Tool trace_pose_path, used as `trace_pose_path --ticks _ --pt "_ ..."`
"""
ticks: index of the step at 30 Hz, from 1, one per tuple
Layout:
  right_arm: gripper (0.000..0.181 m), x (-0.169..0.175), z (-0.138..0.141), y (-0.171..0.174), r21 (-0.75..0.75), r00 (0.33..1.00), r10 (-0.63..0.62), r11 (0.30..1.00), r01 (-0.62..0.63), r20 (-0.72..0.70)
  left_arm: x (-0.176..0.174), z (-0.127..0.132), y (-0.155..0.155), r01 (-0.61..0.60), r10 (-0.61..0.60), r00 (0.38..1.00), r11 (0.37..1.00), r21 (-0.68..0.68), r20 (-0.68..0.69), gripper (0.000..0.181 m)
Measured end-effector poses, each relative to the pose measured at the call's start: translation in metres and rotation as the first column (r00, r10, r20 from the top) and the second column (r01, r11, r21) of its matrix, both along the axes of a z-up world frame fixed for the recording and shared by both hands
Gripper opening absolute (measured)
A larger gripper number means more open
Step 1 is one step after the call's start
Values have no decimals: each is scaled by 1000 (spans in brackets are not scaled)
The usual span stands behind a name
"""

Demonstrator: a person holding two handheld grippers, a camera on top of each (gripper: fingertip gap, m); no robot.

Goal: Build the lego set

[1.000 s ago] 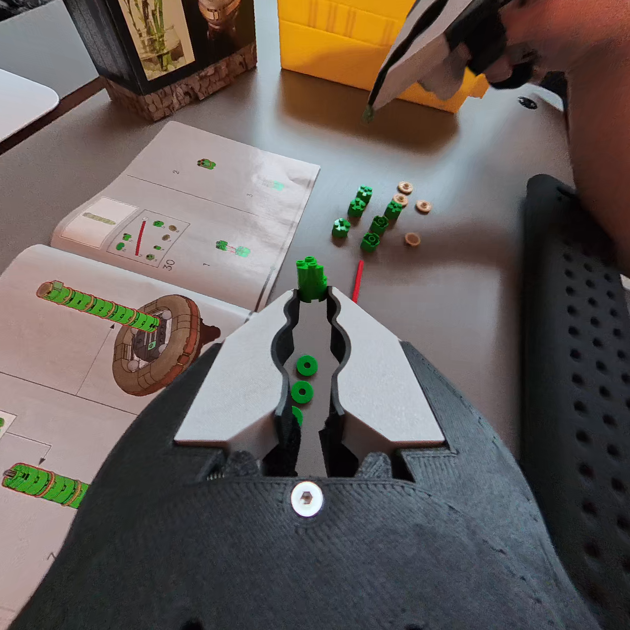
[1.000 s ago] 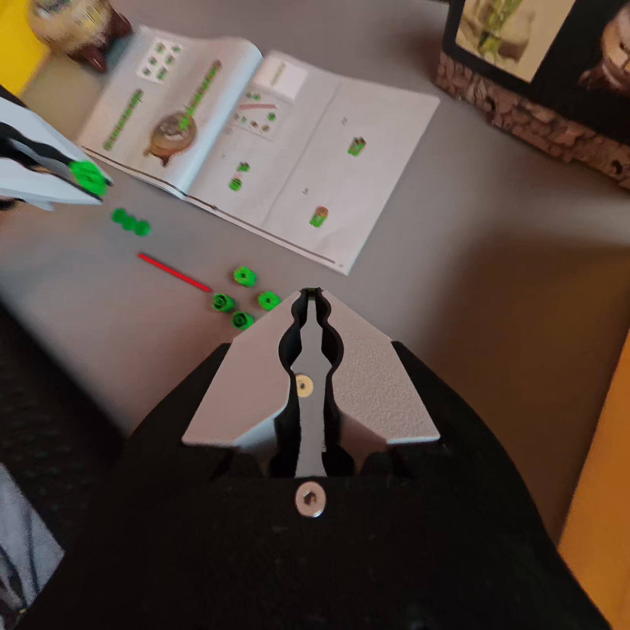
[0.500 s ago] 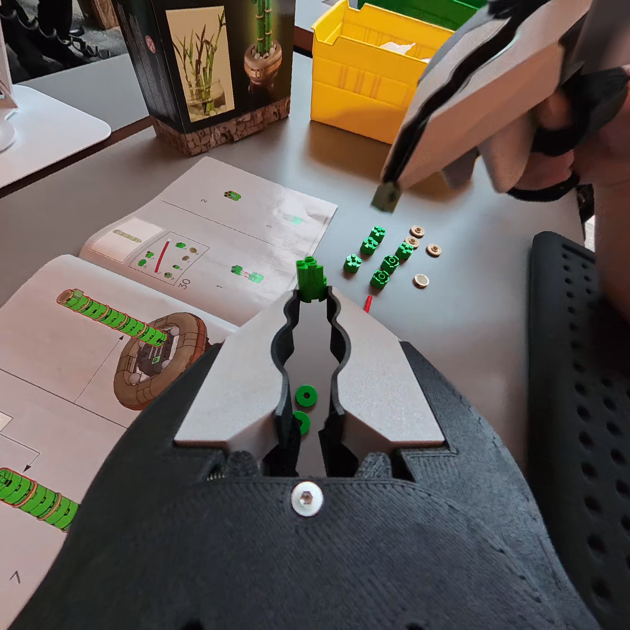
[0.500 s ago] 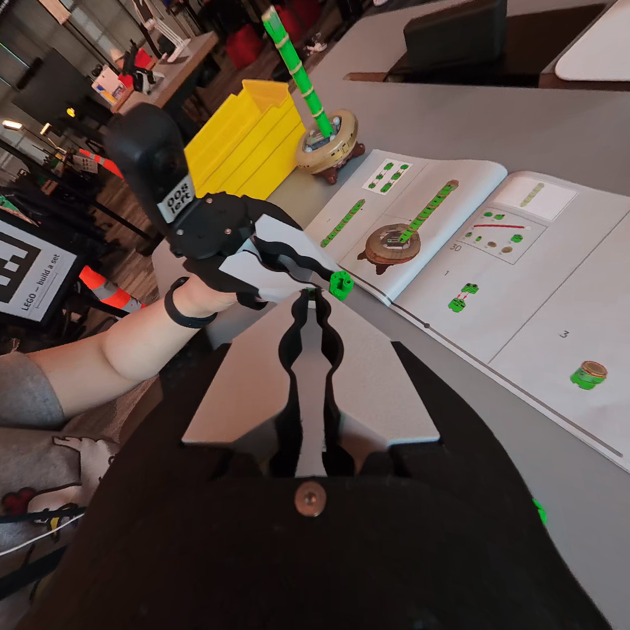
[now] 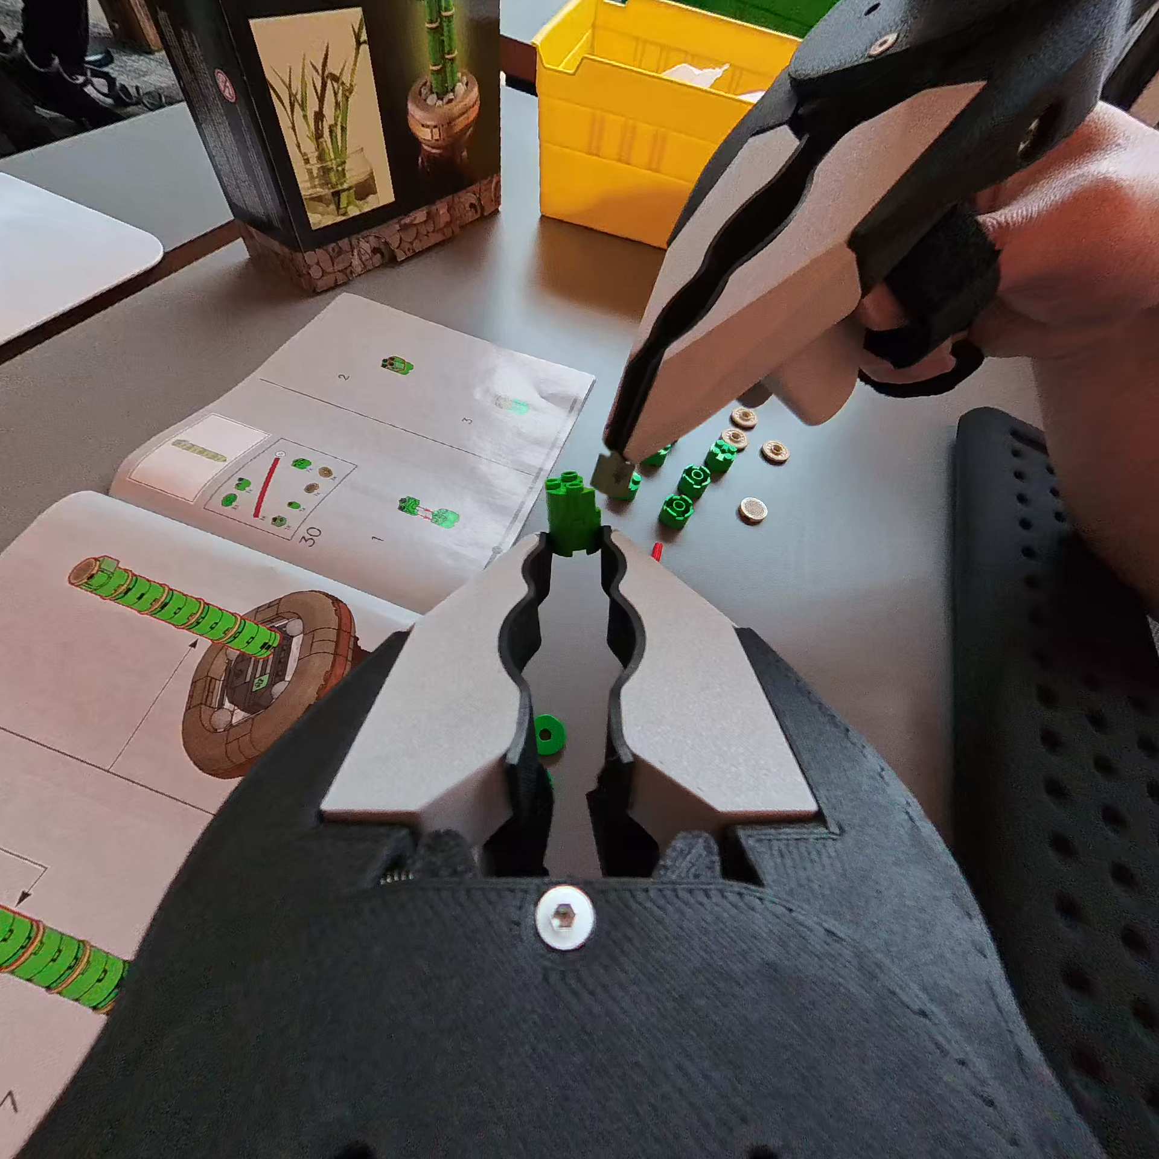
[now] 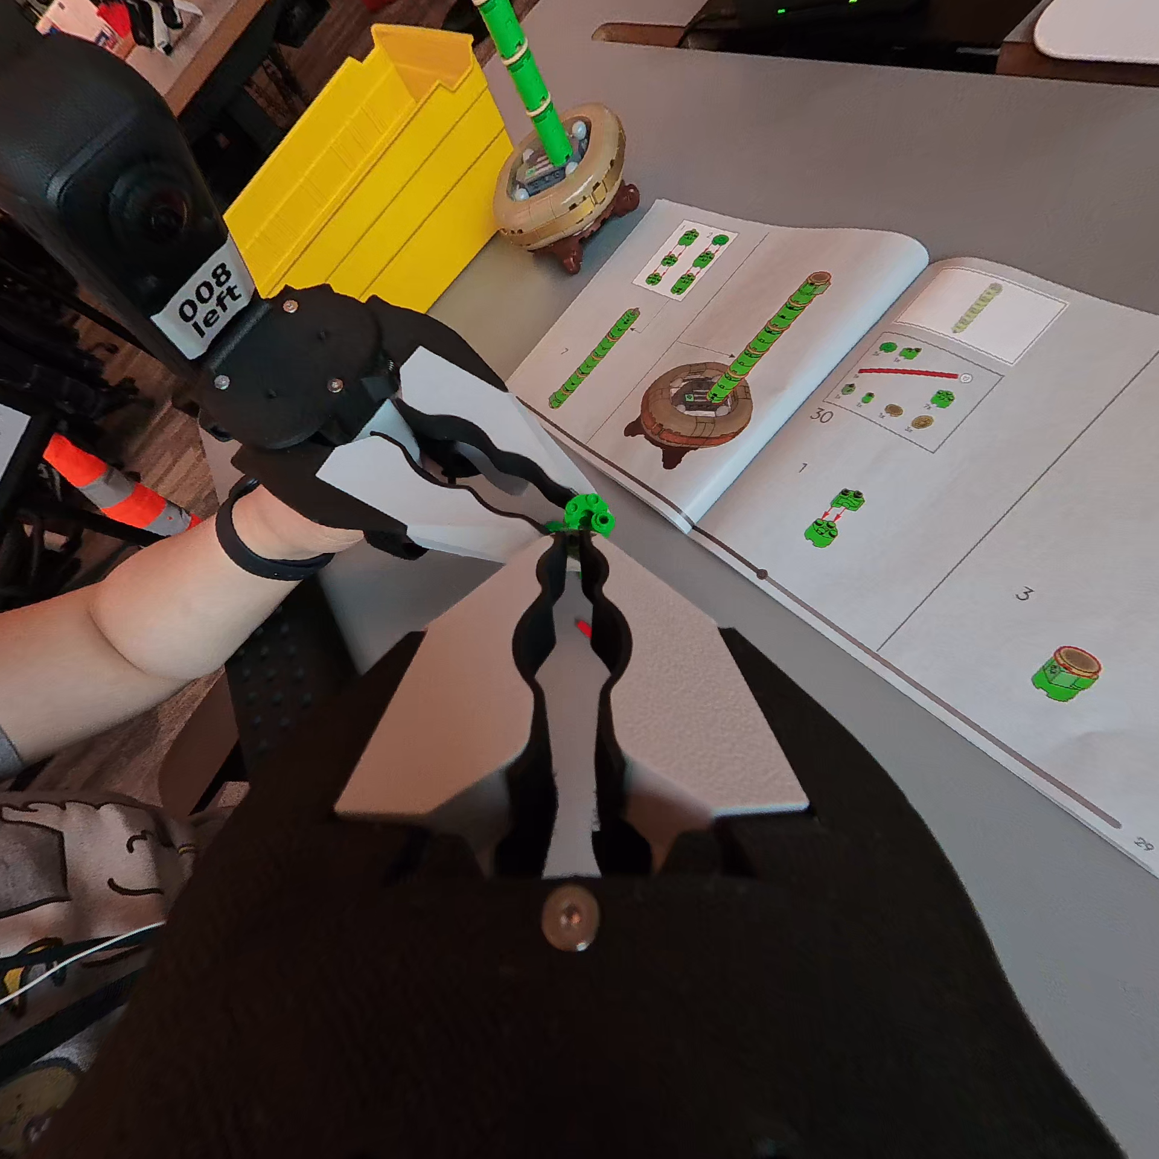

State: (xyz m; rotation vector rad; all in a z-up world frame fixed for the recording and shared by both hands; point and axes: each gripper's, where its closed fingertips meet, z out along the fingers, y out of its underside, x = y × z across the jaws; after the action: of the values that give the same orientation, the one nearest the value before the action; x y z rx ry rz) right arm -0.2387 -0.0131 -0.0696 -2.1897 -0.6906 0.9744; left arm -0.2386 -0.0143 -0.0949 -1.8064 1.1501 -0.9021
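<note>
My left gripper (image 5: 574, 540) is shut on a small stack of green round bricks (image 5: 571, 517), studs pointing away, held above the grey table (image 5: 815, 627). My right gripper (image 5: 618, 461) comes in from the upper right, shut on a small pale green piece (image 5: 611, 473) held right beside the stack's top. In the right wrist view my right gripper (image 6: 567, 540) meets the left gripper (image 6: 561, 509) at the green stack (image 6: 588, 511); the held piece is barely visible there. Loose green bricks (image 5: 693, 481), tan round tiles (image 5: 752, 509) and a red axle (image 5: 656, 550) lie on the table.
An open instruction booklet (image 5: 351, 451) lies on the left. The set's box (image 5: 326, 125) and a yellow bin (image 5: 627, 138) stand at the back. A black perforated chair back (image 5: 1053, 690) is on the right. A built pot with a green stalk (image 6: 558, 182) stands by the booklet. My two grippers' fingertips are within a few centimetres of each other.
My right gripper has swung down and in with its piece, from high over the loose bricks to right beside the green stack. The left gripper has kept its grip and lifted slightly.
</note>
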Motion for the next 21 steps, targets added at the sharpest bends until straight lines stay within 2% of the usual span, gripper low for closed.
trace_pose_path --ticks 6,15,21 --pt "2 -1 -4 -3 42 997 36 998 -39 67 3 -1 -5 32 -32 999 999 -25 10 14" --pt "2 -3 -4 -14 165 970 146 970 -179 193 4 0 -16 119 -117 993 991 -56 27 14" --pt "2 -2 -5 -20 185 955 196 953 -238 221 6 -1 -22 156 -154 987 985 -78 35 14"
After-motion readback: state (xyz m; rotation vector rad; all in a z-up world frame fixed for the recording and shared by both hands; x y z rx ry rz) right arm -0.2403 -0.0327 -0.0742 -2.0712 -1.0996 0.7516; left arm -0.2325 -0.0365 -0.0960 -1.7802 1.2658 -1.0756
